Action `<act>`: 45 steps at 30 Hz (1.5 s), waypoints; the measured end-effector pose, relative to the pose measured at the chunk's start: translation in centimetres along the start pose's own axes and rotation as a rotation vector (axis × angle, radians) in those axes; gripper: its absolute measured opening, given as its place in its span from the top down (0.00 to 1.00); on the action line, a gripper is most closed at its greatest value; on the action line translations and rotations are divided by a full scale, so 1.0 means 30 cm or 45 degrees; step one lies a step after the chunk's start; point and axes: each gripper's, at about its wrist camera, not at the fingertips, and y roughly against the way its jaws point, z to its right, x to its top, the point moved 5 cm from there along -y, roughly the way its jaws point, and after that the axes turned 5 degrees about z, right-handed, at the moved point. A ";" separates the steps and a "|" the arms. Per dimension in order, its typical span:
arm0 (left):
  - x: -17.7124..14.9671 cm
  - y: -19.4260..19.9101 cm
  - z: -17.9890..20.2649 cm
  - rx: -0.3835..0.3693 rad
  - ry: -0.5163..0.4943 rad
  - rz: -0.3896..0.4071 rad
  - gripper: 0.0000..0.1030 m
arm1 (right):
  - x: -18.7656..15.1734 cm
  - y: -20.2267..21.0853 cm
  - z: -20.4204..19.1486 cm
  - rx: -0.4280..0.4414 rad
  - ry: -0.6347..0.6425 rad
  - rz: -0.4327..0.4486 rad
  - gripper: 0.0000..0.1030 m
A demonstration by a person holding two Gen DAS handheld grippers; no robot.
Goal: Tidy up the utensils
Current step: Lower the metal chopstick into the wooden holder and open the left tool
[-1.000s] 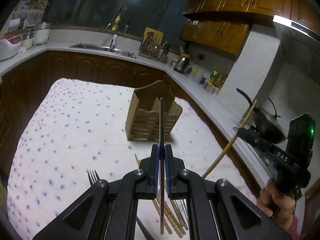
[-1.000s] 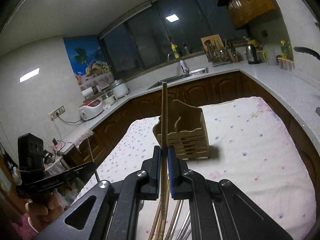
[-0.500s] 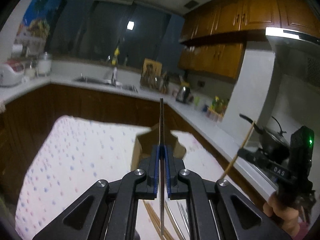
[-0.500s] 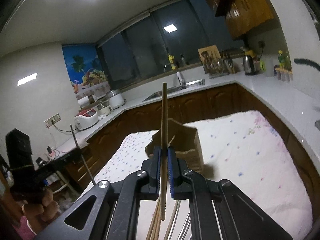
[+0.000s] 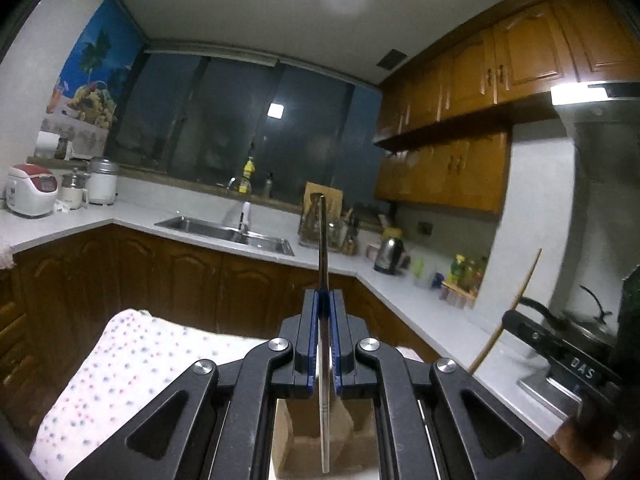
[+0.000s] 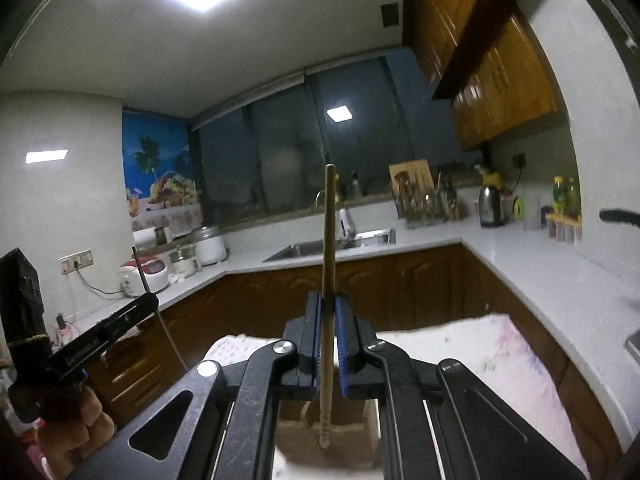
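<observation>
The left gripper (image 5: 324,340) is clamped on a thin metal utensil (image 5: 322,264), held upright with its lower end hanging over the wooden holder (image 5: 320,440) on the dotted cloth (image 5: 120,360). The right gripper (image 6: 328,344) is clamped on a wooden chopstick (image 6: 329,240), likewise upright above the holder (image 6: 320,444). To do this well, I would centre each lower tip over a compartment, lower straight, and release only once the tip is inside. Only the left view shows the stove pan (image 5: 580,320); only the right view shows the person's hand (image 6: 76,420) under the left gripper.
</observation>
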 end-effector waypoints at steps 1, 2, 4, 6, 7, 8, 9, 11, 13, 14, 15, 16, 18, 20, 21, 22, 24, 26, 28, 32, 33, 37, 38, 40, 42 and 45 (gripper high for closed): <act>-0.014 -0.031 -0.001 0.009 0.002 0.006 0.97 | 0.005 -0.025 0.007 -0.008 0.006 0.017 0.93; -0.029 -0.056 0.000 0.016 0.004 0.011 0.97 | 0.004 -0.042 0.012 -0.009 0.009 0.022 0.93; -0.065 -0.123 0.003 0.048 -0.001 0.017 0.97 | -0.008 -0.085 0.027 -0.016 0.005 0.025 0.93; -0.095 -0.176 0.011 0.067 0.005 0.022 0.97 | -0.025 -0.118 0.040 -0.022 0.002 0.024 0.93; -0.113 -0.198 0.012 0.075 0.009 0.025 0.97 | -0.039 -0.138 0.049 -0.027 -0.002 0.020 0.93; -0.119 -0.215 0.021 0.079 0.006 0.026 0.97 | -0.053 -0.157 0.056 -0.031 -0.005 0.010 0.93; -0.136 -0.242 0.032 0.084 -0.005 0.024 0.97 | -0.072 -0.174 0.065 -0.032 -0.012 -0.005 0.93; -0.172 -0.276 0.052 0.092 -0.023 0.007 0.97 | -0.117 -0.209 0.083 -0.038 -0.028 -0.034 0.93; -0.212 -0.306 0.066 0.098 -0.050 -0.012 0.97 | -0.158 -0.234 0.097 -0.046 -0.039 -0.062 0.93; -0.241 -0.322 0.074 0.101 -0.066 -0.022 0.97 | -0.177 -0.246 0.106 -0.050 -0.046 -0.075 0.93; -0.253 -0.334 0.078 0.100 -0.072 -0.031 0.97 | -0.196 -0.256 0.110 -0.053 -0.053 -0.089 0.93; -0.278 -0.348 0.080 0.099 -0.072 -0.045 0.97 | -0.219 -0.269 0.116 -0.058 -0.061 -0.105 0.93; -0.298 -0.371 0.074 0.105 -0.063 -0.073 0.97 | -0.245 -0.283 0.123 -0.057 -0.073 -0.124 0.93; -0.322 -0.387 0.066 0.110 -0.051 -0.098 0.97 | -0.273 -0.299 0.125 -0.058 -0.083 -0.150 0.93; -0.326 -0.393 0.061 0.112 -0.044 -0.108 0.97 | -0.284 -0.305 0.123 -0.056 -0.084 -0.158 0.93; -0.340 -0.399 0.058 0.114 -0.038 -0.119 0.97 | -0.294 -0.313 0.121 -0.054 -0.084 -0.169 0.93; -0.325 -0.408 0.040 0.116 -0.026 -0.139 0.97 | -0.311 -0.325 0.115 -0.046 -0.085 -0.195 0.93; -0.309 -0.416 0.026 0.117 -0.008 -0.167 0.97 | -0.326 -0.333 0.108 -0.045 -0.085 -0.226 0.93; -0.300 -0.422 0.006 0.120 0.015 -0.200 0.97 | -0.343 -0.342 0.111 -0.048 -0.090 -0.249 0.93; -0.225 -0.396 -0.028 0.111 0.037 -0.238 0.96 | -0.339 -0.341 0.128 -0.053 -0.115 -0.262 0.93; -0.226 -0.393 -0.032 0.108 0.038 -0.251 0.96 | -0.338 -0.341 0.132 -0.054 -0.117 -0.267 0.93; -0.187 -0.394 -0.032 0.108 0.028 -0.264 0.96 | -0.336 -0.343 0.143 -0.060 -0.131 -0.290 0.93; -0.184 -0.394 -0.033 0.104 0.032 -0.268 0.96 | -0.336 -0.344 0.148 -0.064 -0.137 -0.297 0.93; -0.170 -0.401 -0.037 0.100 0.035 -0.276 0.96 | -0.337 -0.346 0.156 -0.068 -0.145 -0.308 0.93; -0.163 -0.405 -0.043 0.097 0.031 -0.280 0.96 | -0.337 -0.347 0.161 -0.070 -0.151 -0.318 0.93; -0.154 -0.414 -0.046 0.097 0.025 -0.294 0.96 | -0.339 -0.347 0.163 -0.068 -0.152 -0.330 0.90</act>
